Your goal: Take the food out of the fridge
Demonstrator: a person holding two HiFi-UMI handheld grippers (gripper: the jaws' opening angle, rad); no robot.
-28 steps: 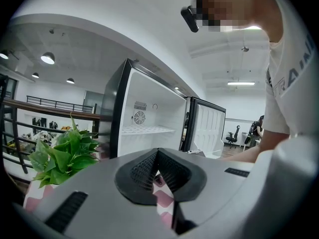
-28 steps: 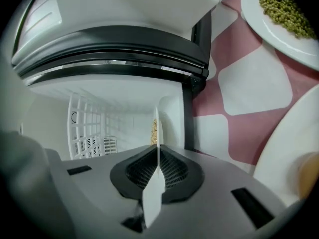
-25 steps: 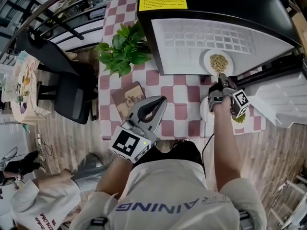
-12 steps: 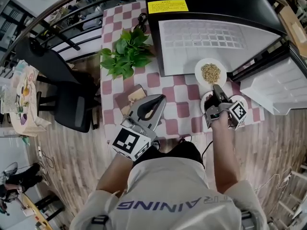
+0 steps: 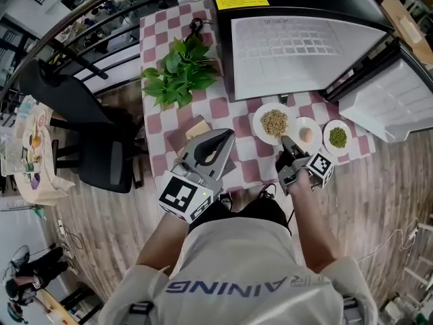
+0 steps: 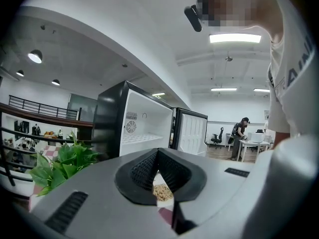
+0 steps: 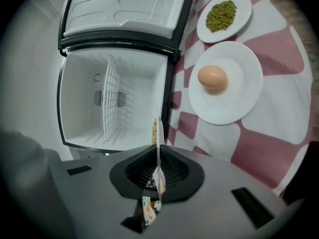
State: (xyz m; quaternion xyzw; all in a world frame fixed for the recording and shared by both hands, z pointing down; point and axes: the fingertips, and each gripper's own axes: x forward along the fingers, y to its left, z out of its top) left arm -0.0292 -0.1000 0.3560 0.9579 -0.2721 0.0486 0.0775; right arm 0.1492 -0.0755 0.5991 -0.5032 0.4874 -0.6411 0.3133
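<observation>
Both tools are clenching: the right tool [image 5: 283,141] is gripping the grain plate [image 5: 274,122] by its rim over the checkered surface [image 5: 233,112], six o'clock from the open fridge [image 5: 298,46]; the left tool [image 5: 228,138] is hovering empty at its eight o'clock.

The right gripper [image 7: 158,151] had a smooth, matt grey plastic shell and black ribbed pads [image 7: 174,168], rubber by their look; the left gripper [image 6: 158,152] looked the same. Between the right gripper's jaws, the thin rim of a white plate [image 5: 257,122] was glossy, and its grains [image 5: 275,122] looked dry and rough. Beyond the jaws to the right, the egg [image 7: 213,77] had a smooth matt shell and lay on a glossy white dish [image 7: 246,91]. The checked cloth [image 7: 266,153] under them was matt. Ahead, the fridge [image 7: 134,78] was smooth white plastic inside.
</observation>
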